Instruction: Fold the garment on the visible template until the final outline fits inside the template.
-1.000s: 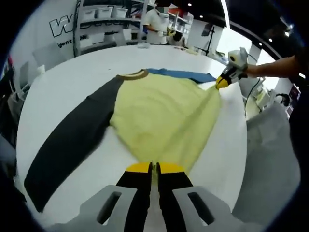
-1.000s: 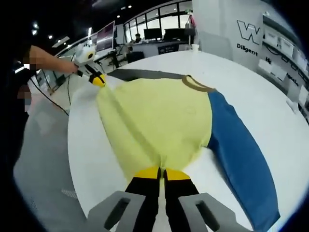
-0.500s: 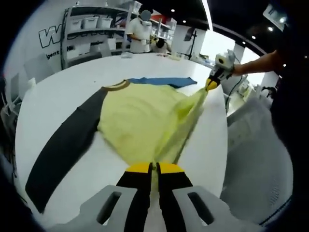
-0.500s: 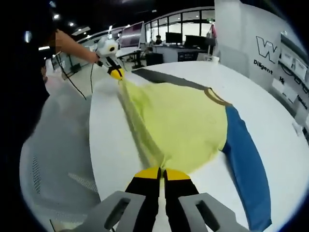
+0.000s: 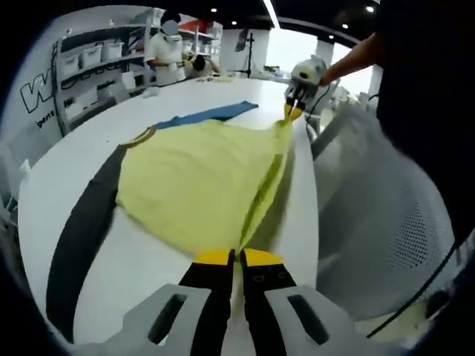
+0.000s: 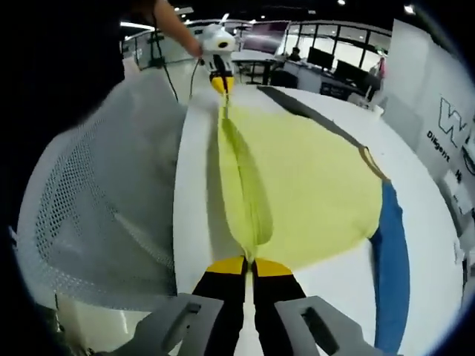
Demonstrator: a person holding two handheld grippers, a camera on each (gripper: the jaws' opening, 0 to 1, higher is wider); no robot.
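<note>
The fold is barely begun: the garment lies spread on the white worktop, both sleeves still out, hem edge lifted taut. The left gripper and right gripper each pinch a hem corner. The left gripper view shows the dark sleeve in full; the right gripper view shows the blue sleeve and a mesh chair.

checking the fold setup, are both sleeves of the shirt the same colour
No. In the left gripper view the shirt has one black sleeve and one blue sleeve on the far side.
</note>
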